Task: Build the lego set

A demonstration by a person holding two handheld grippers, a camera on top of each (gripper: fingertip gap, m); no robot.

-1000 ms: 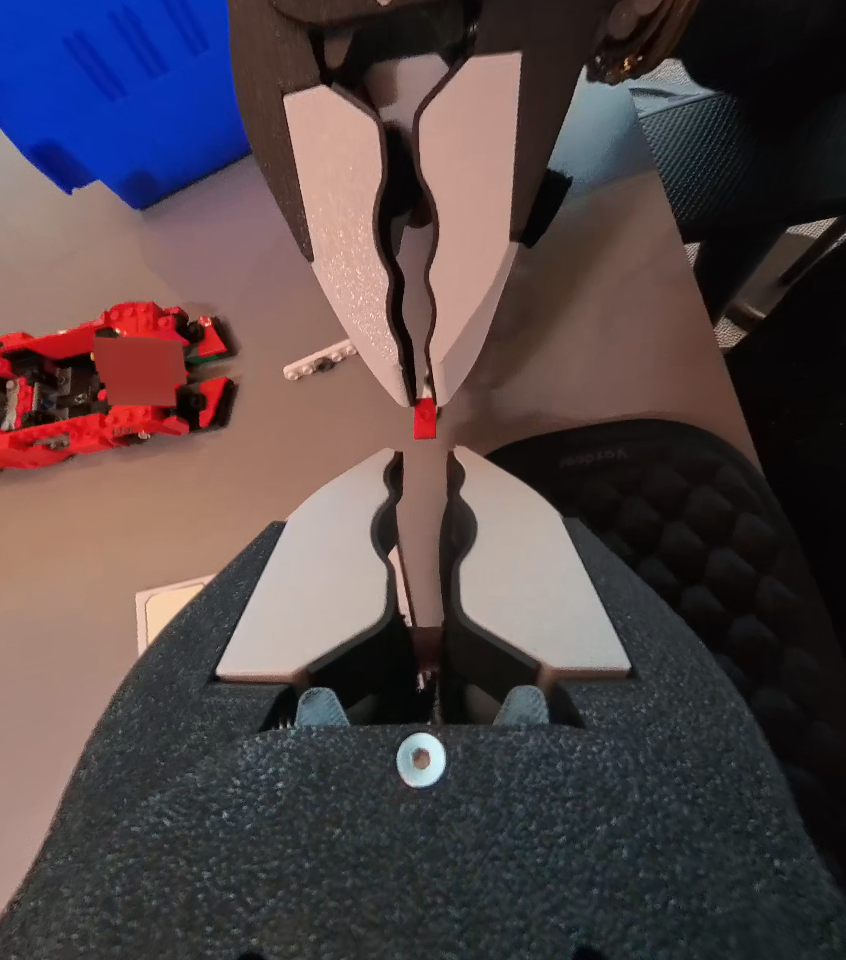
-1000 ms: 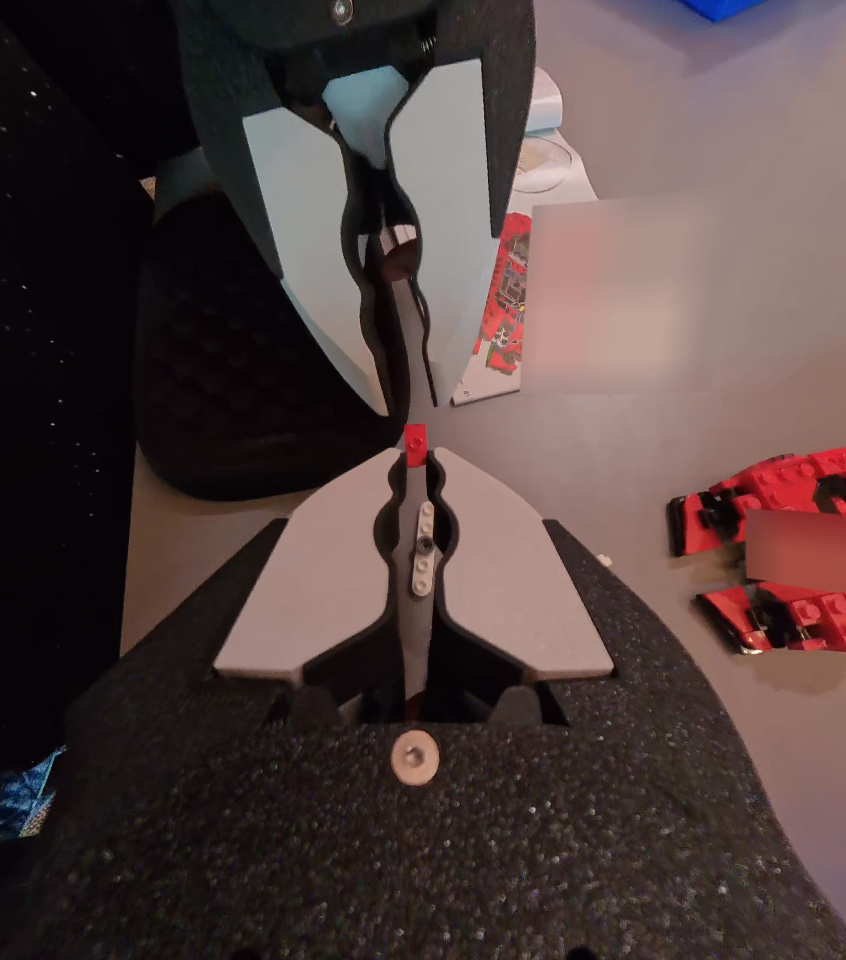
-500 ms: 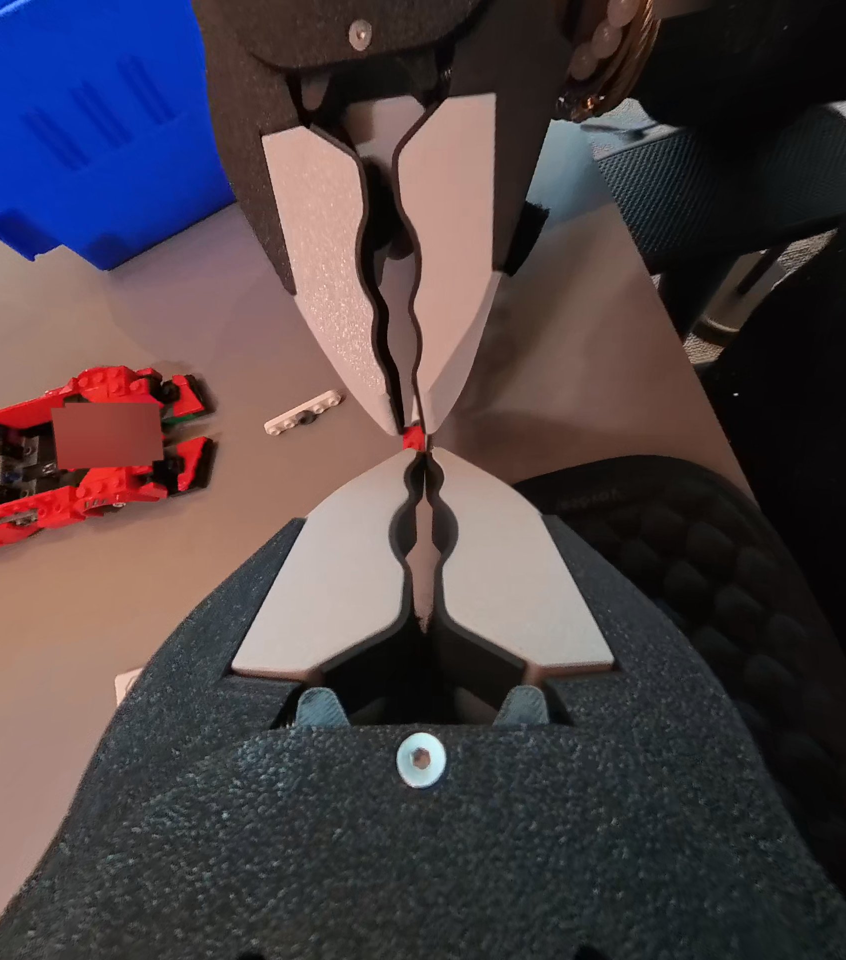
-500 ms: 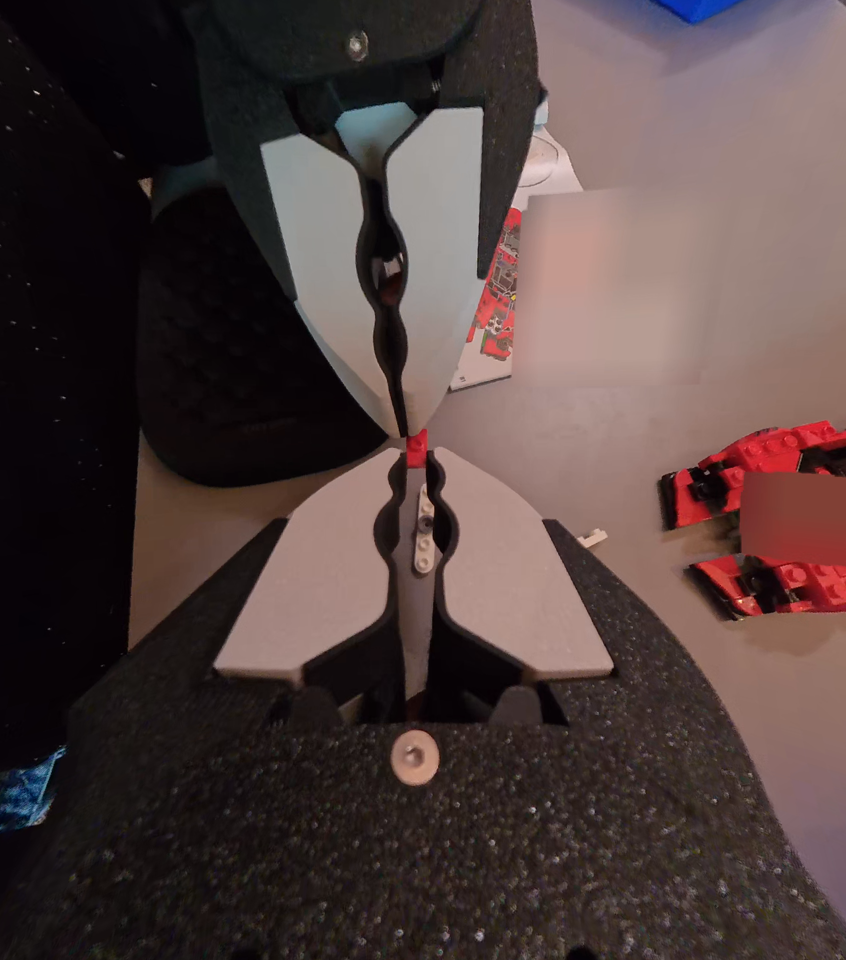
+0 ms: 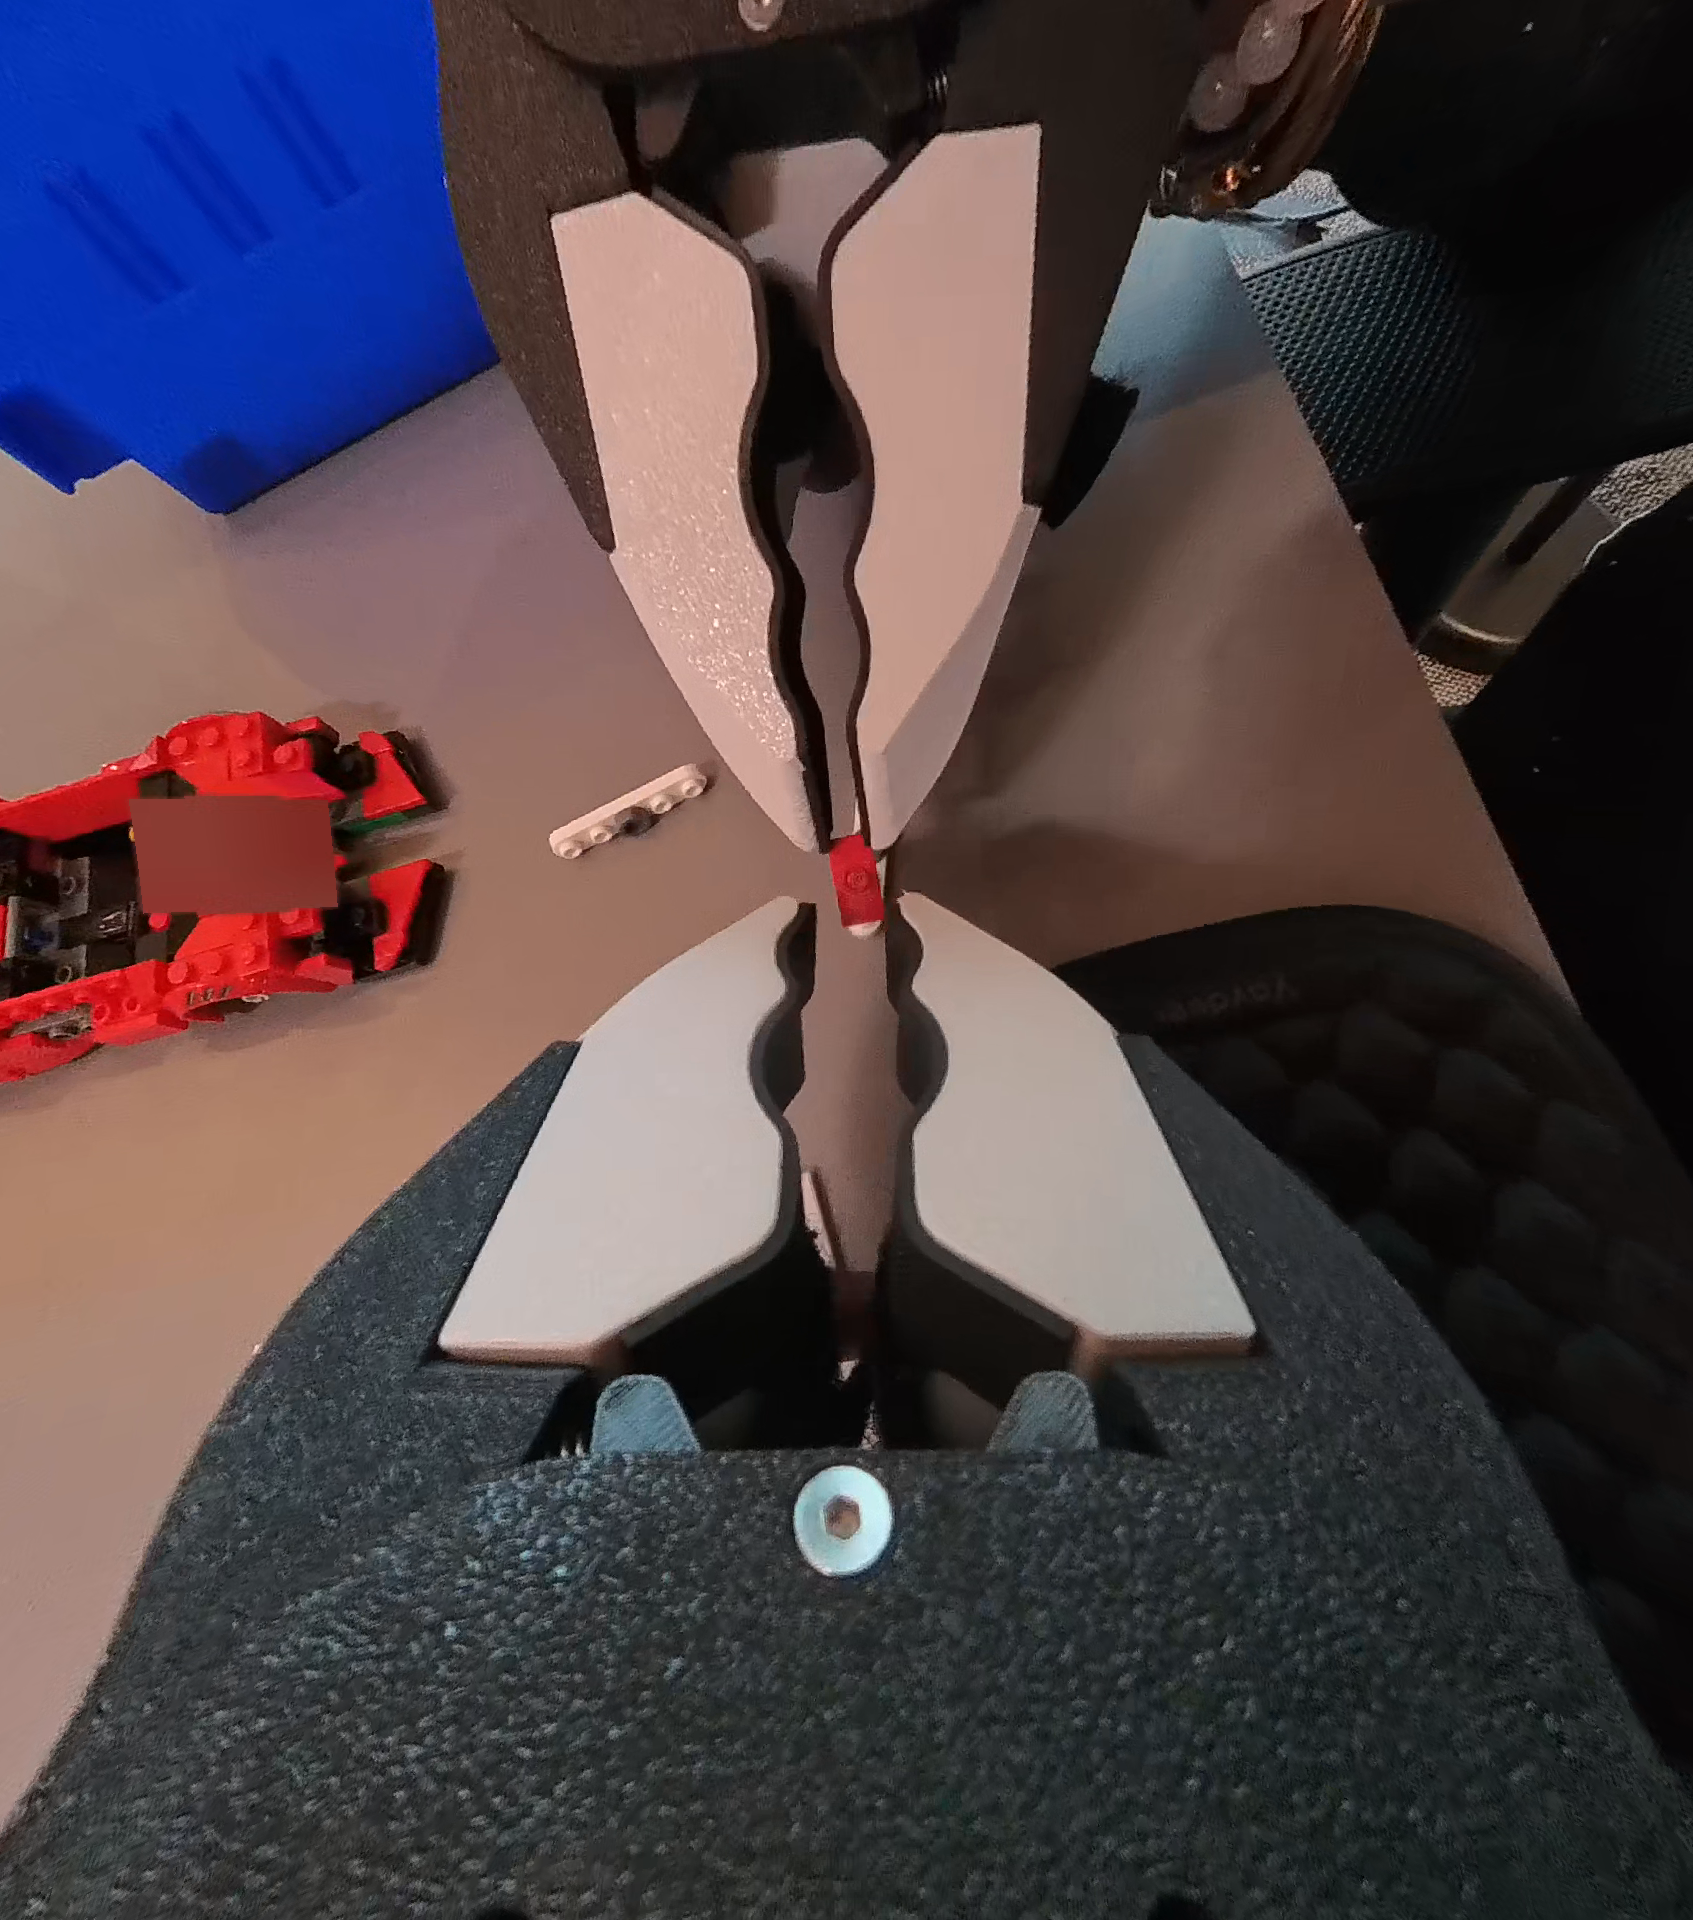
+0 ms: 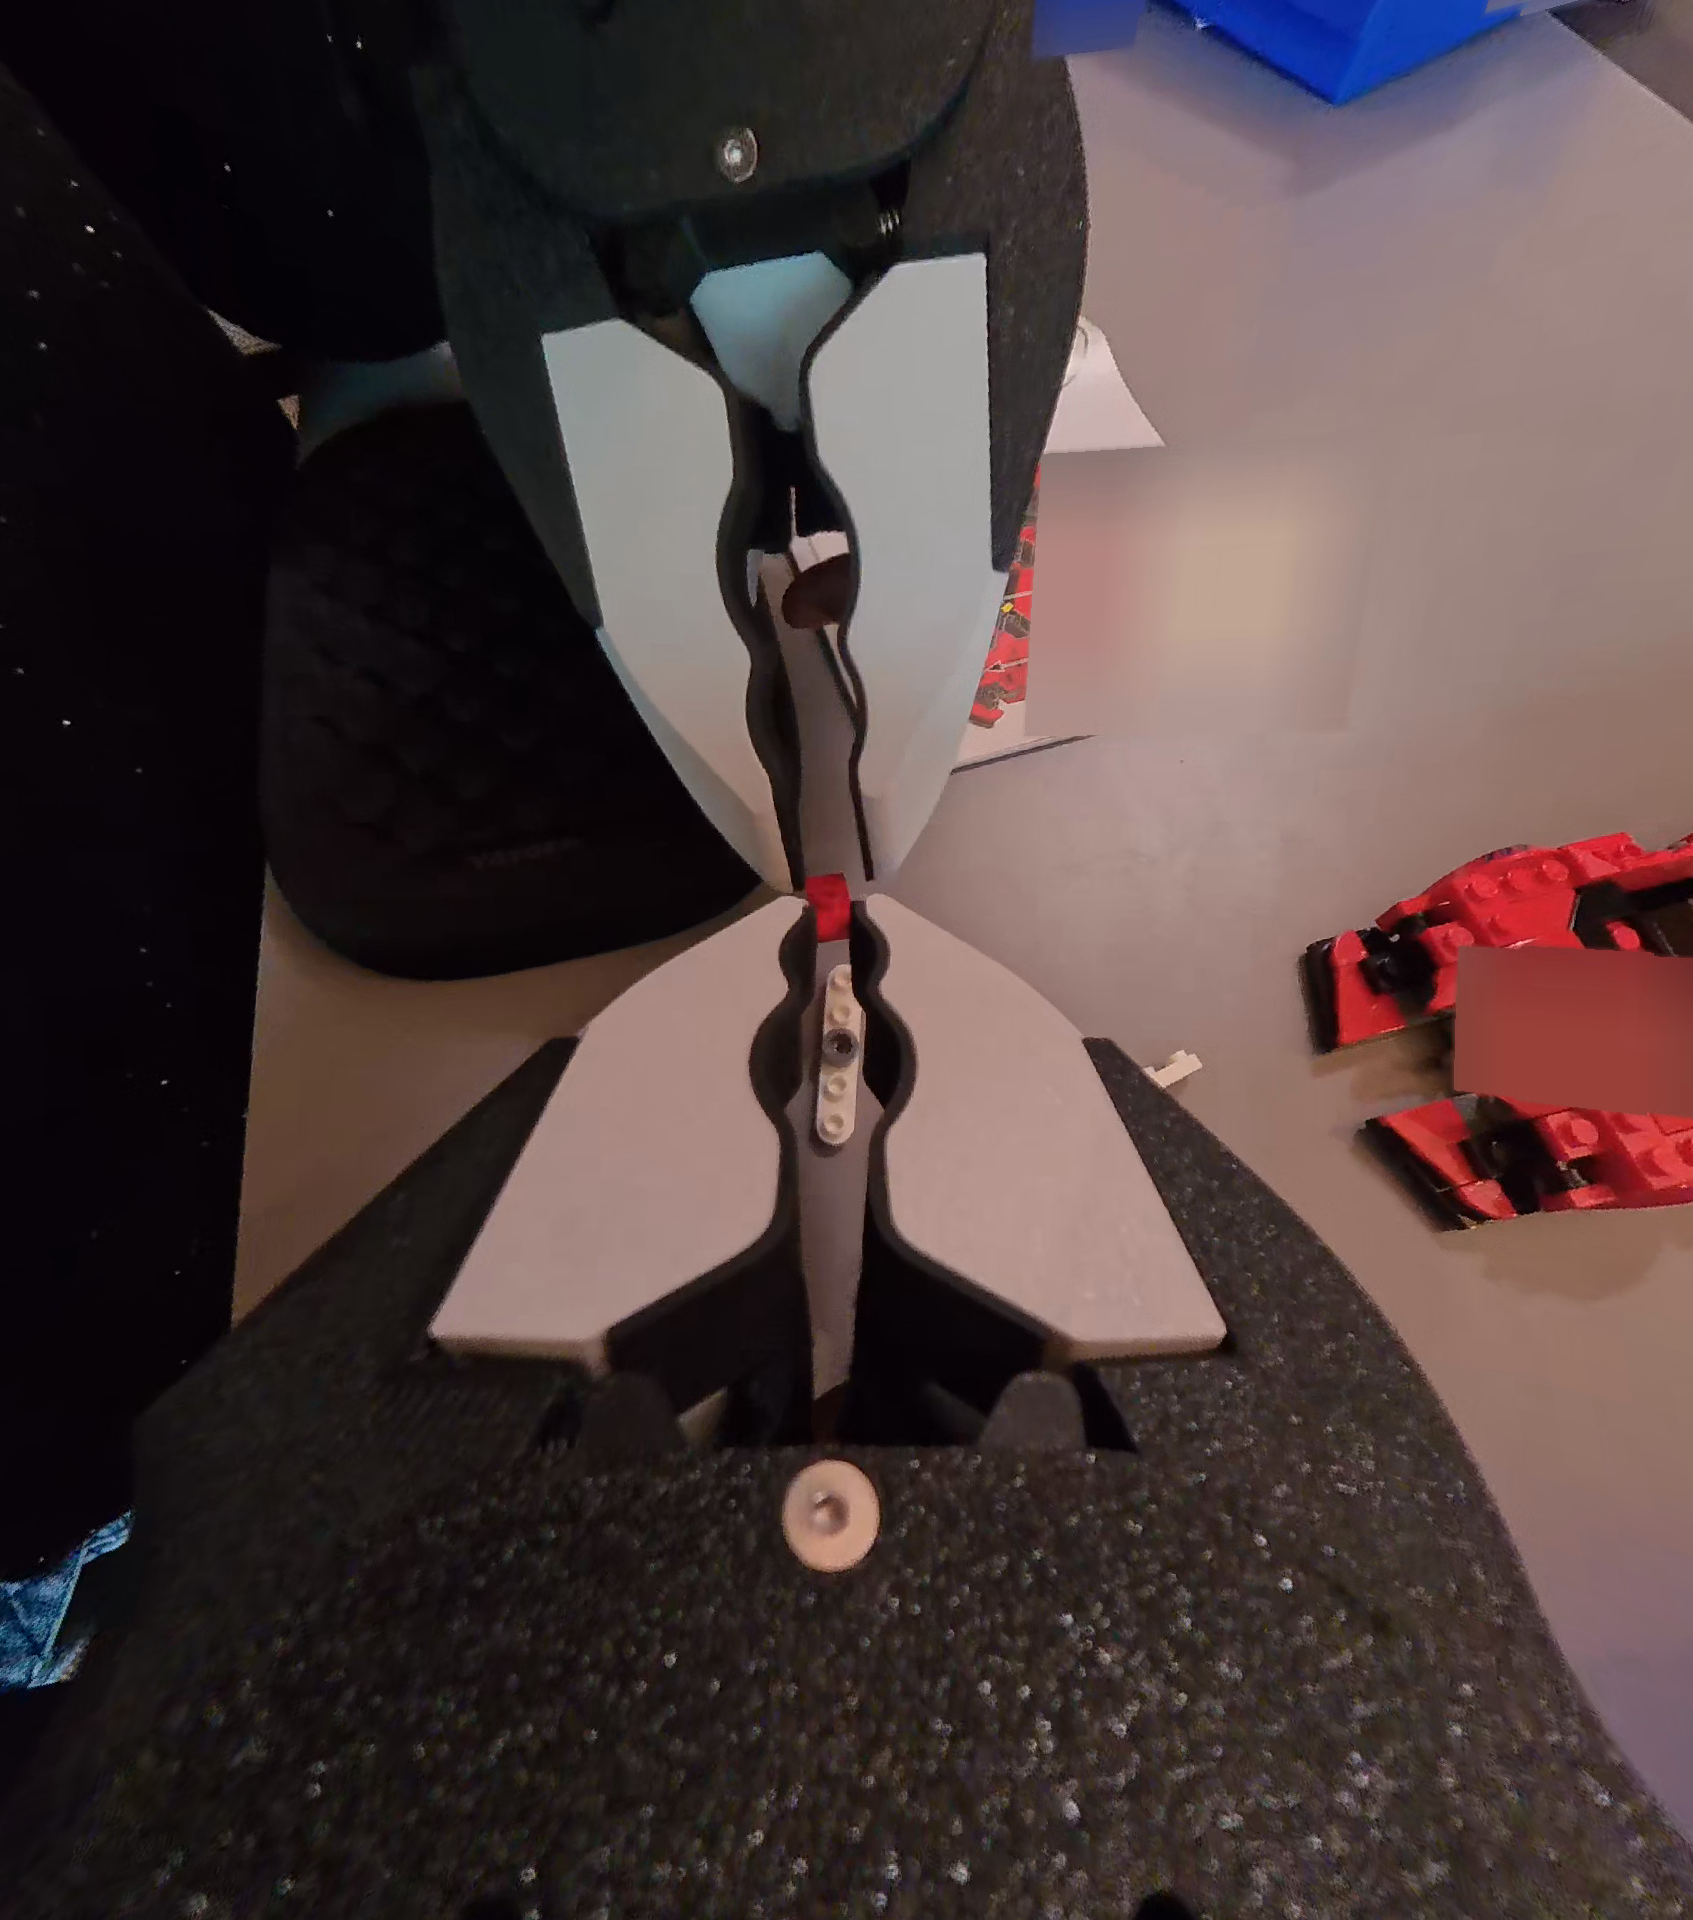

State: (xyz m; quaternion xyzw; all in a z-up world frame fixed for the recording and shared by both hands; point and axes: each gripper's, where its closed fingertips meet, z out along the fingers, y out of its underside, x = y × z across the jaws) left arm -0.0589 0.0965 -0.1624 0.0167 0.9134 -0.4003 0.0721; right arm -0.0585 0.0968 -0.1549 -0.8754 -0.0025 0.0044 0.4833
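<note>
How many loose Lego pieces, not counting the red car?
3: a red piece in the right gripper, a grey plate on the table, a tiny white piece beside the car. More may be hidden.

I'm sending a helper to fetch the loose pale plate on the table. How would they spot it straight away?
Start at the red lego car lying on the grey table. Just off its nose, toward the two claws, lies the light grey plate. It is a thin, narrow studded strip with a dark hole in its middle, flat on the table, unlike the tiny red piece held in the air.
</note>
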